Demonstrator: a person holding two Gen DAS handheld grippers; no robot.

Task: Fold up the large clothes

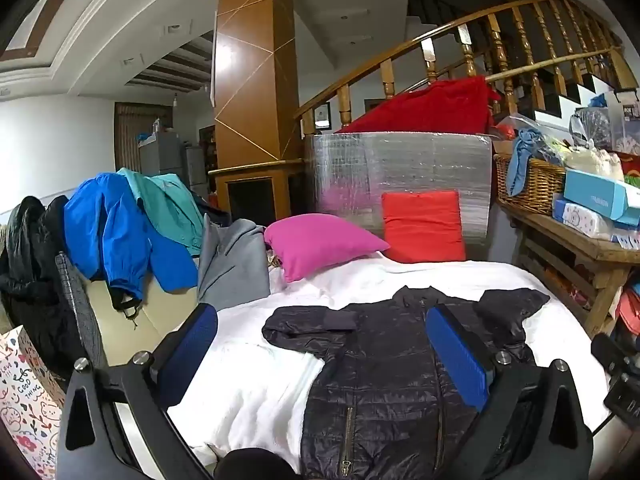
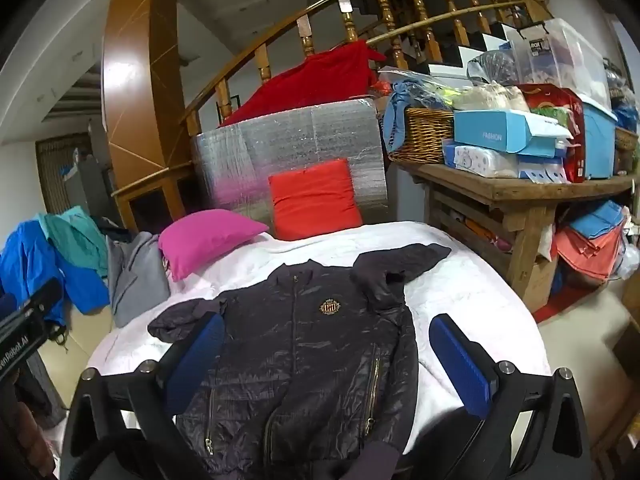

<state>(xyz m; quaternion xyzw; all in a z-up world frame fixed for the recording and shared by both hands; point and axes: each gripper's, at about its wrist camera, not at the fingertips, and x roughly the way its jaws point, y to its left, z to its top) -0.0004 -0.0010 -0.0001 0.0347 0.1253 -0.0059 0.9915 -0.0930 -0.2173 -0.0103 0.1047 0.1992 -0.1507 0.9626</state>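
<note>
A dark quilted zip jacket (image 1: 384,364) lies flat, front up, on the white-covered bed (image 1: 256,384), sleeves folded in near the shoulders. It also shows in the right wrist view (image 2: 304,364) with a gold chest badge (image 2: 330,306). My left gripper (image 1: 320,352) is open and empty, hovering above the jacket's lower left part. My right gripper (image 2: 326,356) is open and empty above the jacket's lower half. The left gripper's body shows at the left edge of the right wrist view (image 2: 24,332).
A pink pillow (image 1: 316,244) and a red pillow (image 1: 424,226) lie at the bed's head. Blue, teal and grey clothes (image 1: 132,236) are heaped at the left. A cluttered wooden table (image 2: 520,192) stands at the right. A silver foil board (image 1: 400,172) backs the bed.
</note>
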